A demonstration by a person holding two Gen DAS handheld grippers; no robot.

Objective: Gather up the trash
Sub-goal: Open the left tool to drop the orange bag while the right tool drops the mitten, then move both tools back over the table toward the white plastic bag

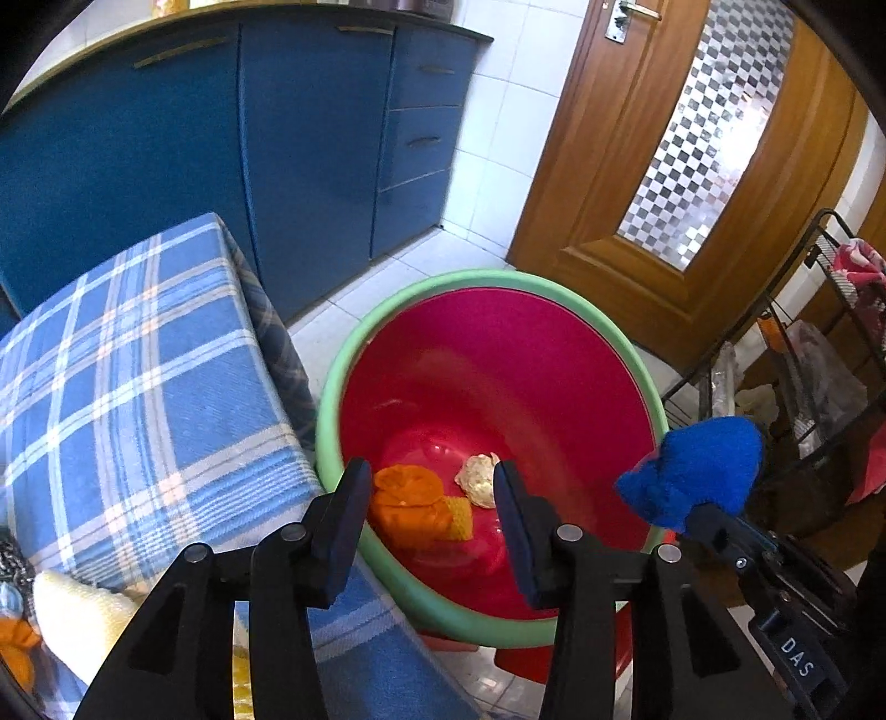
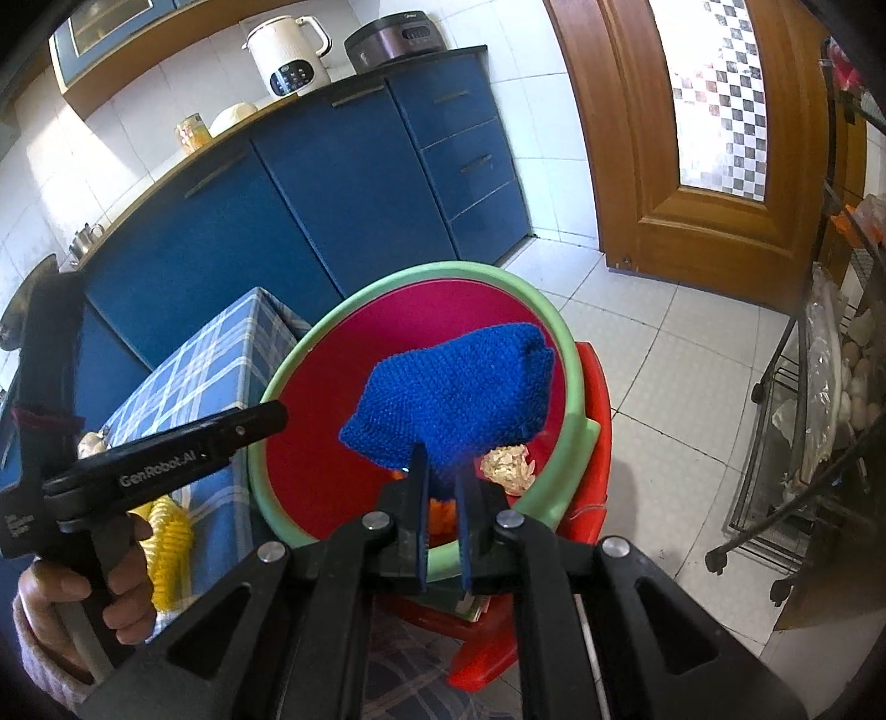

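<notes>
Two sets of fingers: left gripper (image 1: 432, 509) parted, right gripper (image 2: 443, 471) pinching blue cloth (image 2: 454, 387) (white-tiled floor (image 2: 664, 343)).

A run of glossy blue cabinets (image 2: 310, 183) with slim bar handles lines the white-tiled wall, under a dark surface (image 2: 421, 58). On that surface stand a white electric kettle (image 2: 285, 52), a dark rice cooker (image 2: 396, 39) beside it, and a yellow-filled jar (image 2: 192, 133) further along. A varnished wooden door (image 2: 714, 144) with a chequered frosted pane stands to the right. A black wire trolley (image 2: 786, 443) on castors holds bags above the white tiled floor (image 2: 653, 343).
</notes>
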